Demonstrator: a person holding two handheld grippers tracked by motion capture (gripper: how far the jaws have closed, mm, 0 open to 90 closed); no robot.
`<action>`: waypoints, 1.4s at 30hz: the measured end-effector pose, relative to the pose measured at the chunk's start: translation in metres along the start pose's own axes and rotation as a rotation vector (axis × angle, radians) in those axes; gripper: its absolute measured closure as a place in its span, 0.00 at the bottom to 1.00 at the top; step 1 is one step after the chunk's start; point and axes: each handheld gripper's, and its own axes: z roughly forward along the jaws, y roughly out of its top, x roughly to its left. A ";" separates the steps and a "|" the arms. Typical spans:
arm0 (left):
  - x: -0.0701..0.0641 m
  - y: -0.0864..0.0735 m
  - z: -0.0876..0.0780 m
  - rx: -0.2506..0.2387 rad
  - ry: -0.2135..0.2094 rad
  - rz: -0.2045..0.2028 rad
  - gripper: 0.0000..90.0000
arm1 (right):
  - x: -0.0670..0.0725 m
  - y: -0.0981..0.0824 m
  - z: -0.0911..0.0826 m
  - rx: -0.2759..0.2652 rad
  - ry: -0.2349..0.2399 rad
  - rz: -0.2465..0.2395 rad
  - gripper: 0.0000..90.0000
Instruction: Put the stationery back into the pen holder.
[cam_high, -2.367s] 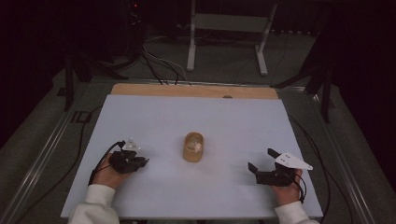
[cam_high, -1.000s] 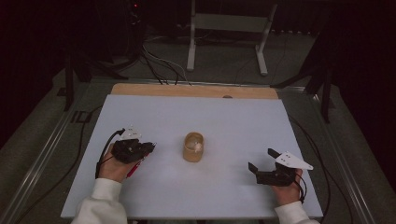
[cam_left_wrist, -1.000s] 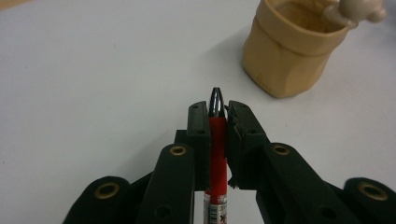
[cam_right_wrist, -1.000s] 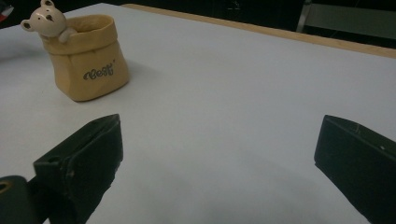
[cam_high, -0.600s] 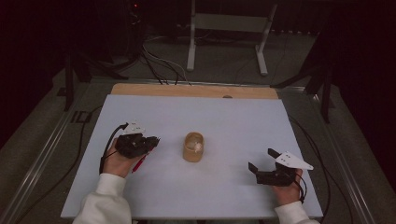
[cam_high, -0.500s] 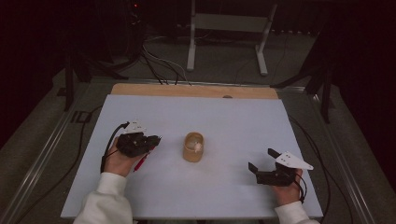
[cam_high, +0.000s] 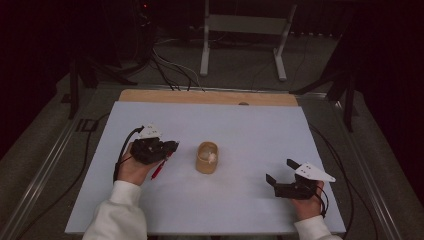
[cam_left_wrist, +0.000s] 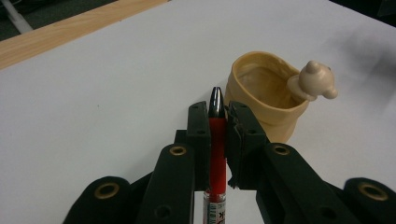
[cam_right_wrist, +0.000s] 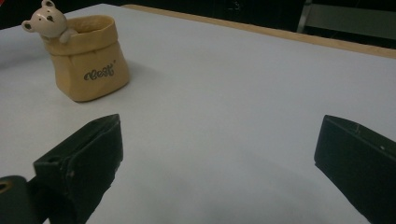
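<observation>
— White table (cam_high: 240, 210), dark room. Step?
— Carrying: left gripper (cam_left_wrist: 218, 112) clamped on red pen (cam_left_wrist: 216, 154), just beside pot (cam_left_wrist: 261, 93). Right gripper (cam_right_wrist: 219, 144) wide apart, empty.
— Next?
— Probably lift, tip pen upright, drop into pot.

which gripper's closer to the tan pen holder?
Left. The left gripper, holding a red pen, sits just left of the pen holder; the right gripper rests farther off, right and nearer the person.

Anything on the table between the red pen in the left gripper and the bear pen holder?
Nothing: in the left gripper view the red pen points at the bear pen holder across bare white table.
</observation>
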 end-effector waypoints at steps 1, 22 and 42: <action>0.000 0.001 0.000 -0.005 -0.003 -0.003 0.90 | 0.000 0.000 0.000 0.000 0.000 0.000 0.02; -0.004 0.019 0.003 -0.056 -0.016 0.011 0.90 | 0.000 0.000 0.000 0.000 -0.001 -0.001 0.02; -0.007 0.043 0.012 -0.086 -0.046 0.017 0.90 | 0.000 0.000 0.000 0.001 -0.001 -0.001 0.02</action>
